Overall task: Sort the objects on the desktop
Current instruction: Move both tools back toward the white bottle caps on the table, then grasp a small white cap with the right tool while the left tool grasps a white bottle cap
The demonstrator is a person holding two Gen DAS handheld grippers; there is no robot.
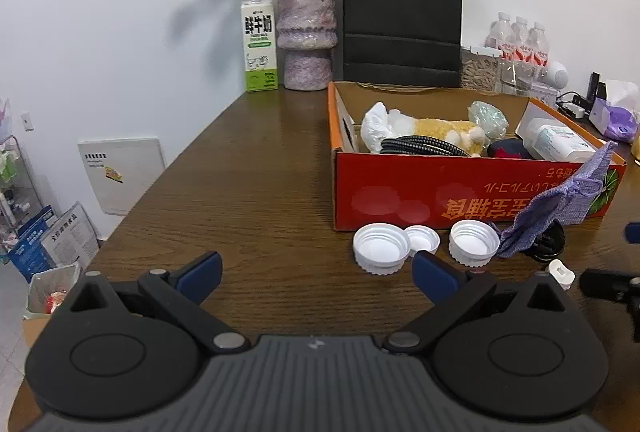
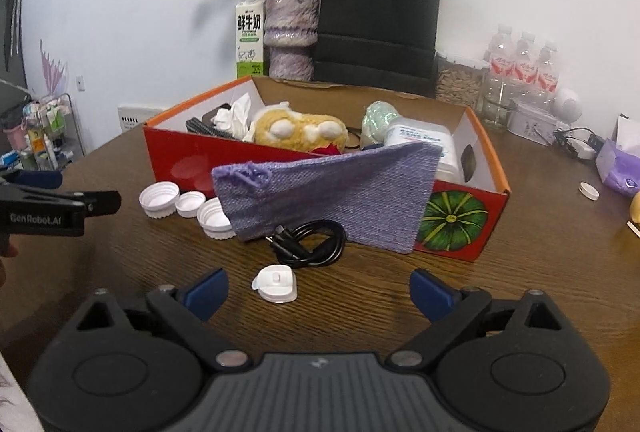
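Right gripper (image 2: 318, 292) jaws apart, empty; small white cap (image 2: 276, 284) on table (image 2: 520, 272) between them, nearer left jaw; black cable (image 2: 316, 244), purple pouch (image 2: 332, 191) beyond. Left gripper (image 1: 316, 272) jaws apart, empty; white lids (image 1: 382, 248) ahead, near right jaw

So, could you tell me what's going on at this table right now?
A person is tidying the wooden table with a gripper in each hand. Both the left gripper and the right gripper are open and hold nothing. The red cardboard box already holds a plush toy and other bits. In front of it lie three white caps, a purple pouch draped over the box's edge, a black cable and a small white lid nearest the right gripper.
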